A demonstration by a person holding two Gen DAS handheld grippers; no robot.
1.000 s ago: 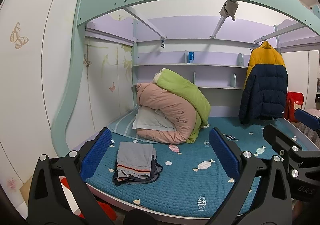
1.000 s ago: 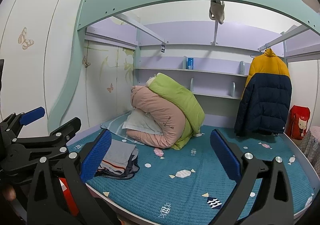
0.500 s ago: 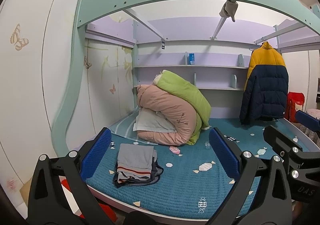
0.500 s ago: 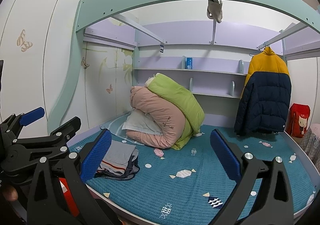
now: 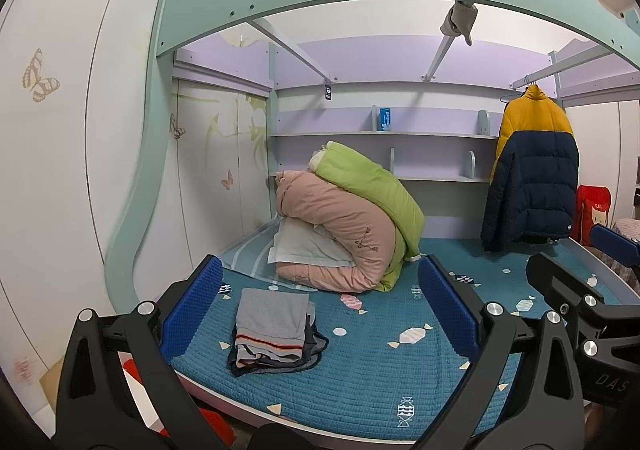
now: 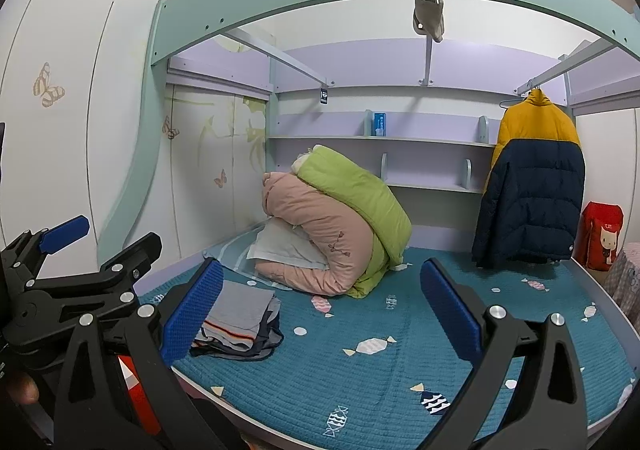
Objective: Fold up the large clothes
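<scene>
Bedroom alcove with a teal-framed loft structure over a low bed (image 5: 360, 382) covered in a blue candy-print quilt. Item: folded clothes (image 5: 272, 330), grey on top with a striped edge, stacked near the front left corner of the bed; seen also in the right view (image 6: 240, 320). Item: rolled pink and green duvets (image 5: 348, 226) with a pale pillow tucked under, at the back left. Item: yellow and navy puffer jacket (image 5: 532, 174), hanging on a rail at the right, well apart from both tools. Left gripper (image 5: 320, 314): jaws wide, empty, held in front of the bed. Right gripper (image 6: 320, 318): jaws wide, empty, held just beside the left. Change over the last second: almost none; both views have shifted only slightly and nothing on the bed has moved. Judgement: one folding round looks complete, and the jacket appears the likely next large garment, not yet reached for.
</scene>
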